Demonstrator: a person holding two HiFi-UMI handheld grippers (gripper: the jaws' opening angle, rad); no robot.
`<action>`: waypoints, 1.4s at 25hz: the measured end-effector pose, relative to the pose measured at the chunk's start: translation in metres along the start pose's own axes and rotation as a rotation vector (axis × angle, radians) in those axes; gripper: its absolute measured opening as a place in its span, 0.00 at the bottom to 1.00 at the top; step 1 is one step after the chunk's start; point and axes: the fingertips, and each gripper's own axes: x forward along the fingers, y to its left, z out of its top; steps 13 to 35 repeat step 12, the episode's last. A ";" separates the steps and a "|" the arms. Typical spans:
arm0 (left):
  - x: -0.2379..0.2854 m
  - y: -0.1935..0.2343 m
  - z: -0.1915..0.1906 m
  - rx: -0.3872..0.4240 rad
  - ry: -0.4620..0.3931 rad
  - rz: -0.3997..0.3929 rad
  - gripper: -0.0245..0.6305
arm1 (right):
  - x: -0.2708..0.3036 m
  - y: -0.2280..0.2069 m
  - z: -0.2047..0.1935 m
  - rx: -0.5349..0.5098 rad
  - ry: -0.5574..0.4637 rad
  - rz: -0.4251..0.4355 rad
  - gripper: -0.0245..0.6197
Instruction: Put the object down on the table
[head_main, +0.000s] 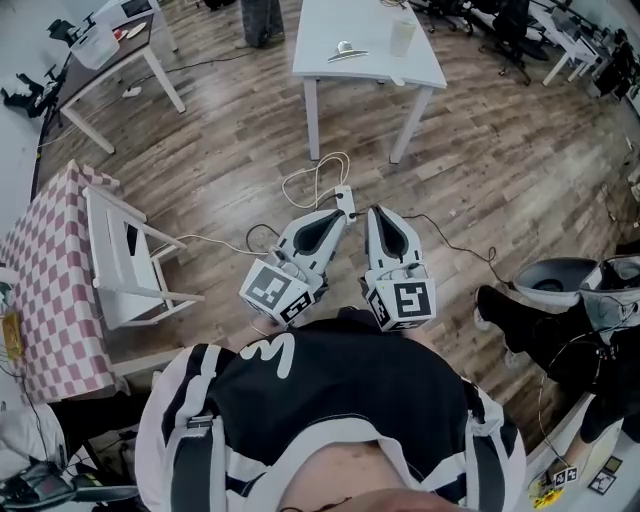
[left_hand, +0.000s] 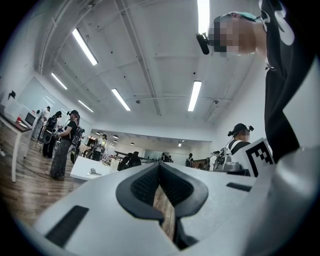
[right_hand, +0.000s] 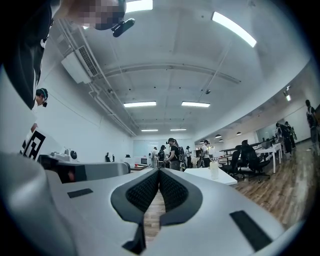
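- One white rectangular table stands far ahead, well apart from both grippers.
- Both the left gripper and right gripper hang near the body, jaws pressed together on nothing.
- No object is held. A white cup and a small metal piece rest on that table. The cup is probably light and stiff, best gripped across its wall.

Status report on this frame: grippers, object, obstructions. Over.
Left gripper shut, empty. Right gripper shut, empty. No object held; white rectangular table stands ahead. White cable loops on wooden floor between.
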 end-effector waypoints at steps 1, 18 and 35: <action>-0.001 -0.001 0.000 0.000 0.000 -0.001 0.04 | -0.001 0.002 0.000 -0.003 -0.002 0.002 0.07; -0.017 -0.013 0.001 0.006 -0.006 -0.012 0.04 | -0.016 0.016 0.000 -0.004 -0.008 0.003 0.07; -0.017 -0.013 0.001 0.006 -0.006 -0.012 0.04 | -0.016 0.016 0.000 -0.004 -0.008 0.003 0.07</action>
